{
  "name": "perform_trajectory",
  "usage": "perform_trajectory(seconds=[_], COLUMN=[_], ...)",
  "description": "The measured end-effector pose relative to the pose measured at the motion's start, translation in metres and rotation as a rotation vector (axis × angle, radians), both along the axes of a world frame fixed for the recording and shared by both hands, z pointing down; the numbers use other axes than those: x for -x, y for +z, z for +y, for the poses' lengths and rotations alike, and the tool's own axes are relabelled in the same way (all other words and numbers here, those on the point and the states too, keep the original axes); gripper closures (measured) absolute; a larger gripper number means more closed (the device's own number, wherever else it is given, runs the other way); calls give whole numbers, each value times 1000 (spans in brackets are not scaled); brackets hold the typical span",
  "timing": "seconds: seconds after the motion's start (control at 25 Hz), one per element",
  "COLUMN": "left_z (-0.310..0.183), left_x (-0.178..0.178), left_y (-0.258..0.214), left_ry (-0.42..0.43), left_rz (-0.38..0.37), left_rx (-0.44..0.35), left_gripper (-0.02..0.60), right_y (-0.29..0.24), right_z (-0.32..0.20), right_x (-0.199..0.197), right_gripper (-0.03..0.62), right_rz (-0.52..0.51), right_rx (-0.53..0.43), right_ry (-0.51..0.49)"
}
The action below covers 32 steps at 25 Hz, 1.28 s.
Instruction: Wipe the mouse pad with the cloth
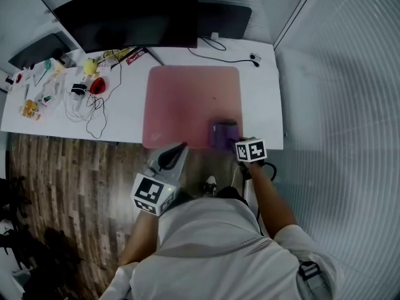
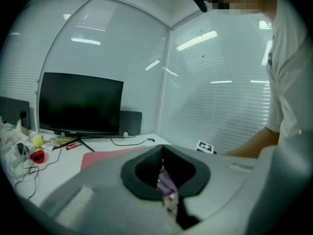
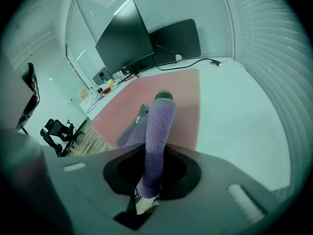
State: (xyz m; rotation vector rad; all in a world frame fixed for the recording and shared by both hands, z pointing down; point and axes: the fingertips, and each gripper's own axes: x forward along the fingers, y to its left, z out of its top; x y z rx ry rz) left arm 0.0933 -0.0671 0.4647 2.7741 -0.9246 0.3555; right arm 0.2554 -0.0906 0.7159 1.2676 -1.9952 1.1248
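Observation:
A pink mouse pad lies in the middle of the white desk. A purple cloth rests on the pad's near right corner, and my right gripper is shut on it. In the right gripper view the cloth is draped along the jaws of the right gripper, above the pad. My left gripper hangs just off the desk's front edge at the pad's near side, jaws together and holding nothing. In its own view the left gripper points over the pad.
A black monitor and a dark box stand at the back. Cables and several small items crowd the desk's left end. A black cable runs behind the pad. A blind-covered glass wall closes off the right side.

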Motion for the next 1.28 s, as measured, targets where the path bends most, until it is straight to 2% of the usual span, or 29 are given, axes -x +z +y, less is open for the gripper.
perform_trajectory(seconds=[0.24, 0.52, 0.6, 0.72, 0.88, 1.08, 1.28], left_z=[4, 0, 0, -4, -11, -19, -23], left_x=[-30, -34, -30, -24, -15, 11, 33], left_y=[-3, -18, -23, -34, -50, -77, -108], left_ry=[26, 21, 12, -10, -50, -136, -205], left_rz=[-1, 0, -1, 5, 16, 21, 34], left_rx=[-21, -55, -64, -82, -116, -182, -253], left_gripper=[580, 580, 580, 580, 580, 580, 580], right_y=[0, -8, -26, -79, -172, -283, -359], right_z=[20, 39, 39, 22, -9, -23, -7], right_x=[-62, -106, -108, -92, -65, -29, -4], right_gripper=[537, 537, 537, 536, 539, 540, 542], right_rz=[26, 67, 62, 20, -32, -36, -57], right_rx=[-8, -6, -42, -185, -457, -764, -966], right_ry=[105, 227, 240, 213, 179, 89, 27])
